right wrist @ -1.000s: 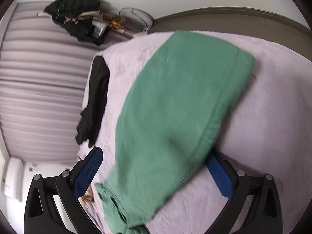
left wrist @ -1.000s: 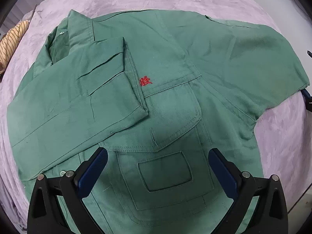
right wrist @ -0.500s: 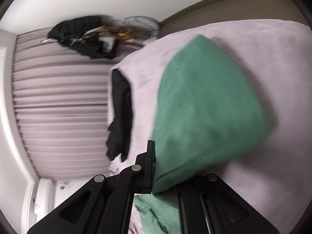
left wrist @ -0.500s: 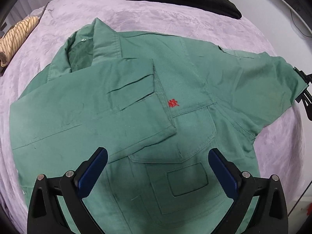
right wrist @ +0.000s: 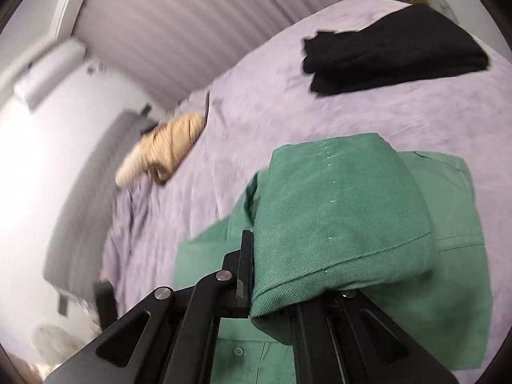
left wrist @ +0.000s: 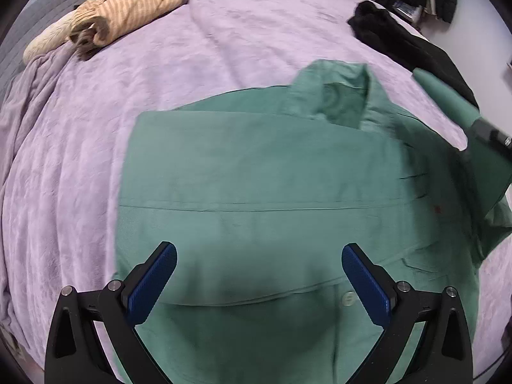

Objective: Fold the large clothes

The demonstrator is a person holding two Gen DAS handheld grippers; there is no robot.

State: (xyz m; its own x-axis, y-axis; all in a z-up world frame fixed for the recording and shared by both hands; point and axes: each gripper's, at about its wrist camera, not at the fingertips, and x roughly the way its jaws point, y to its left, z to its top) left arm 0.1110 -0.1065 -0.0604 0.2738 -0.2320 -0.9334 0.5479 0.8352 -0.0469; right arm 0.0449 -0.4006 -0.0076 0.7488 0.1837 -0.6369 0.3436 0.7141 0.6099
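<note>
Since the earlier frame, the large green cotton work shirt (left wrist: 256,176) had swung crosswise under the left gripper (left wrist: 259,275), whose jaws gaped wide and empty over the lilac bed (left wrist: 96,128). The right gripper (right wrist: 272,275) had clamped its jaws on the shirt's sleeve cuff (right wrist: 336,224), lifted beside the collar (left wrist: 336,92), ready to cross leftward.

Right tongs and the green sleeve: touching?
Touching. In the right wrist view the right tongs are shut on the sleeve, whose cuff is pinched between the fingers and drapes over them, lifted above the shirt.
</note>
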